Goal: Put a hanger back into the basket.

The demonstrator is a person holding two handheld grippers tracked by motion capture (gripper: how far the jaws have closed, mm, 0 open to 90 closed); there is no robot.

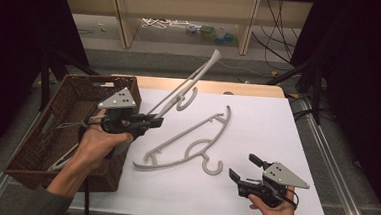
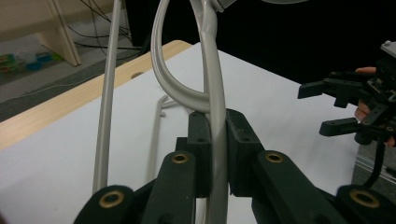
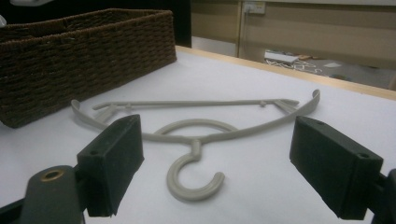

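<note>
Right gripper [image 1: 245, 167] gapes wide; left gripper [image 1: 152, 120] clamps raised hanger [image 1: 182, 89].

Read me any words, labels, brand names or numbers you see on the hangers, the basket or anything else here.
None can be read: the lifted hanger, the flat hanger and the wicker basket show no lettering. The small colourful items on the floor are too small and blurred to read.

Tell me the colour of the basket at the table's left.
Dark brown woven wicker basket, clearest in the right gripper view.
</note>
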